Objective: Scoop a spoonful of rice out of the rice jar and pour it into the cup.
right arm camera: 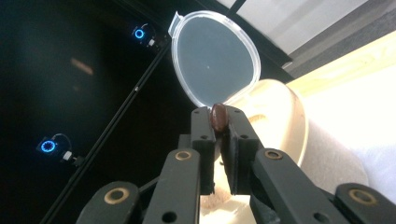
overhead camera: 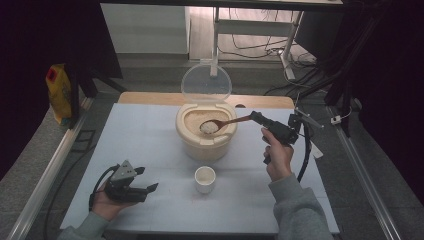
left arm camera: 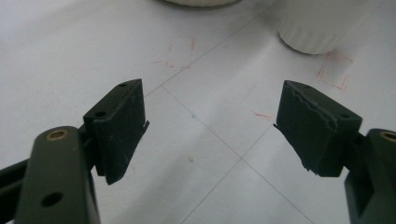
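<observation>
Spoon (overhead camera: 226, 123) handle clamped in right tool (overhead camera: 256, 117), bowl over rice container (overhead camera: 206, 131)

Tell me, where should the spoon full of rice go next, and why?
Probably lift it and swing it over to the small white cup. The right gripper is shut on the wooden spoon, whose bowl sits heaped with rice above the open rice container. The cup stands just in front, apart from it. The left gripper rests open on the table.
</observation>
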